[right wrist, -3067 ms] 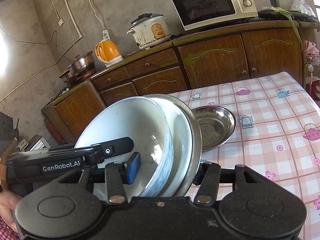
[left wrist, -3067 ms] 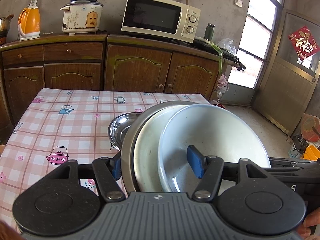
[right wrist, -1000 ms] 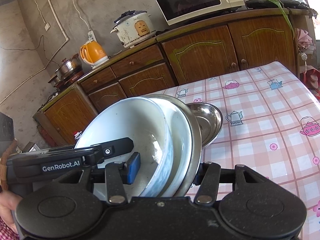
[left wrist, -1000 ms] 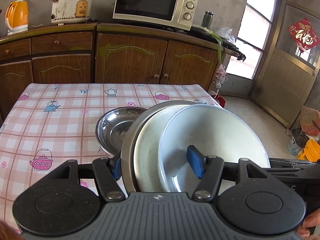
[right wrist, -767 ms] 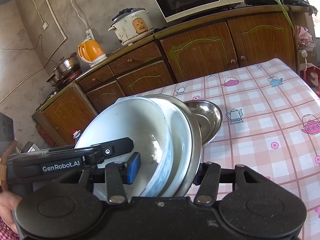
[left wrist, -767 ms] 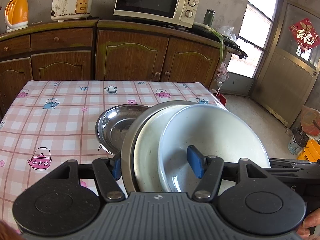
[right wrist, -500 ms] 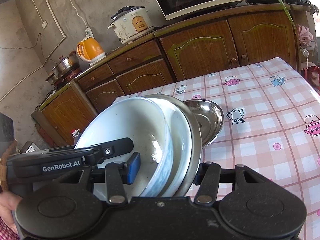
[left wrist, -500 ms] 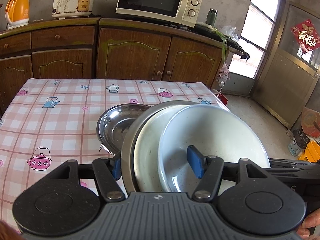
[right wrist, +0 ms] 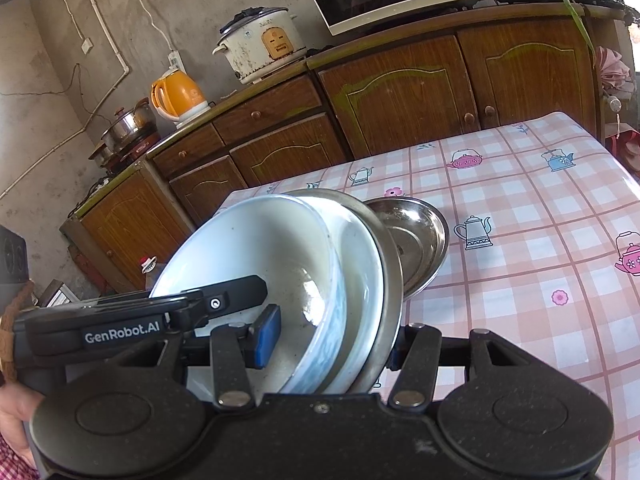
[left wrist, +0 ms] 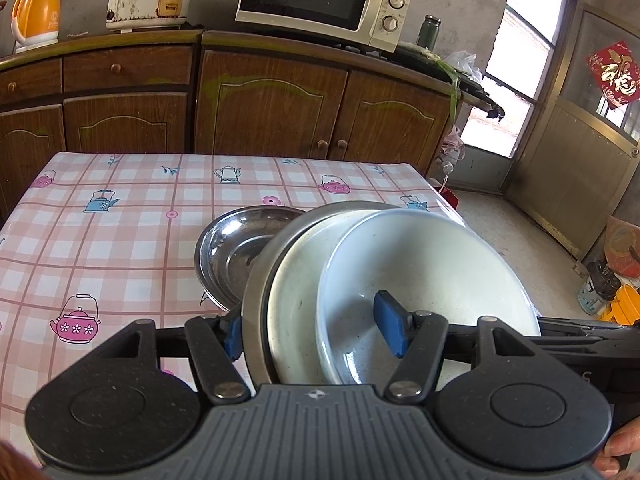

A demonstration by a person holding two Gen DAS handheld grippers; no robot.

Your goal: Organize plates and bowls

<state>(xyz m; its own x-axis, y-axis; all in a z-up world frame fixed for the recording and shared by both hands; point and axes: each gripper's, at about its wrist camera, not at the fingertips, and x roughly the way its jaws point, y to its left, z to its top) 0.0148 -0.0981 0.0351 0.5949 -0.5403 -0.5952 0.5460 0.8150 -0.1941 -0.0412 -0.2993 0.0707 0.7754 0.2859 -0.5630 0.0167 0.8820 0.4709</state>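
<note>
Stack of three nested dishes (left wrist: 360, 280), steel outermost and two white enamel inside, is clamped on edge by both the left gripper (left wrist: 316, 332) and the right gripper (right wrist: 328, 336), above the near edge of the pink checked table (left wrist: 120, 240) beside the shallow steel bowl (left wrist: 236, 252), probably sharing weight.

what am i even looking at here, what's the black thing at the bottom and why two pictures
The black shapes are two handheld grippers, one in each of a person's hands, each with its own camera looking along its fingers. One picture comes from the left gripper, the other from the right gripper. Both clamp one tilted stack of dishes from opposite sides: two white bowls nested in a steel plate. Behind it, a steel dish sits on the table, which has a pink checked cloth.
</note>
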